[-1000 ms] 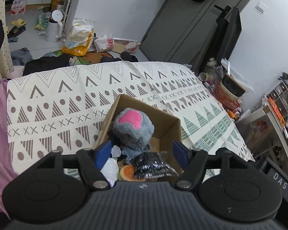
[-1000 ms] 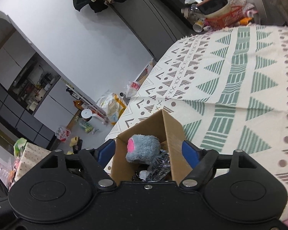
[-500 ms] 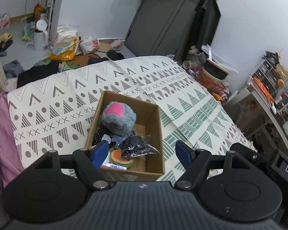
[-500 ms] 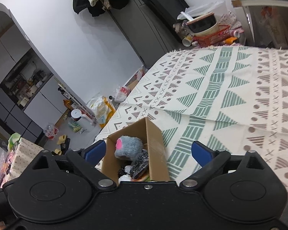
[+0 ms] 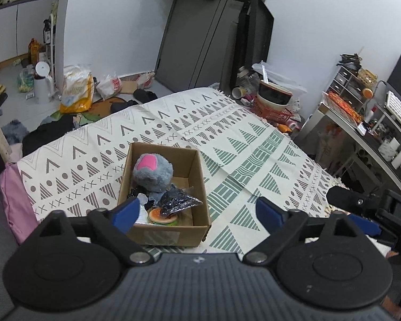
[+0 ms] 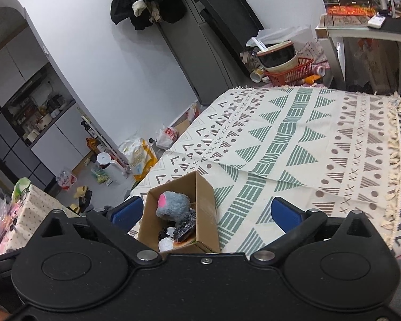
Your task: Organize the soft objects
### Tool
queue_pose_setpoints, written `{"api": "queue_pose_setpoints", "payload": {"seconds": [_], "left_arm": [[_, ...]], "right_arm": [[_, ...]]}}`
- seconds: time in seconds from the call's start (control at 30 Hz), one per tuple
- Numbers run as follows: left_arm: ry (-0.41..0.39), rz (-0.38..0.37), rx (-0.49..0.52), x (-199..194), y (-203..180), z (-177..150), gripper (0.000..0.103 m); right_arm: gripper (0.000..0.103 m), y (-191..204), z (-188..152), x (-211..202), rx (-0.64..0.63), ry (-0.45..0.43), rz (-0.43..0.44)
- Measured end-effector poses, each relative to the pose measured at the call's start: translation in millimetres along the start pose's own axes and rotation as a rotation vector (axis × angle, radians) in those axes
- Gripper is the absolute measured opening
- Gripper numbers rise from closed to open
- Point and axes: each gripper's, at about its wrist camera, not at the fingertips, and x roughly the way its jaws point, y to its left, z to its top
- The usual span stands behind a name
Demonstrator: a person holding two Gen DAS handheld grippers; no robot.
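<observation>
An open cardboard box (image 5: pixel 200 187) (image 6: pixel 209 200) sits on the patterned bedspread (image 5: pixel 254 155) (image 6: pixel 320 139). Inside lie a grey plush with a pink patch (image 5: pixel 152 172) (image 6: pixel 173 204), a black shiny bag (image 5: pixel 179 200) (image 6: pixel 185 226), an orange round soft toy (image 5: pixel 161 216) and something white (image 6: pixel 164 244). My left gripper (image 5: pixel 197 212) hangs open above and behind the box, holding nothing. My right gripper (image 6: pixel 204 212) is open too, raised over the box's near right side. The right gripper's body (image 5: pixel 361 203) shows at the right edge of the left wrist view.
A pink sheet (image 5: pixel 16 200) edges the bed's left side. Bags, a white kettle (image 5: pixel 42 83) and clothes litter the floor beyond. A red basket with bowls (image 6: pixel 288 69) and a cluttered desk (image 5: pixel 361 123) stand past the bed's far corner.
Both grippers have pulled up and back from the box, so it looks smaller and more of the bed shows. Both stay open. The box's contents have not shifted.
</observation>
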Motion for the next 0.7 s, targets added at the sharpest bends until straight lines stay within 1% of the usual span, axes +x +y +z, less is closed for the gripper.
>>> {"api": "queue_pose_setpoints", "payload": {"seconds": [0.07,0.2,0.4,0.7], "left_arm": [[0.003,-0.001,0.011,-6,-3,-2,0.100],[-0.008,0.002,0.026,-21,-7,-7,0.102],[-0.026,0.007,0.059,-43,-13,-12,0.102],[-0.026,0.021,0.103,-67,-17,-24,0.102]], "right_arm": [[0.103,1,0,-7,-0.009,-0.004,-0.003],[0.103,5,-1,-22,-0.039,-0.005,-0.007],[0.103,8,-3,-41,-0.057,-0.001,-0.023],[0.103,14,-11,-62,-0.102,0.023,-0.042]]}}
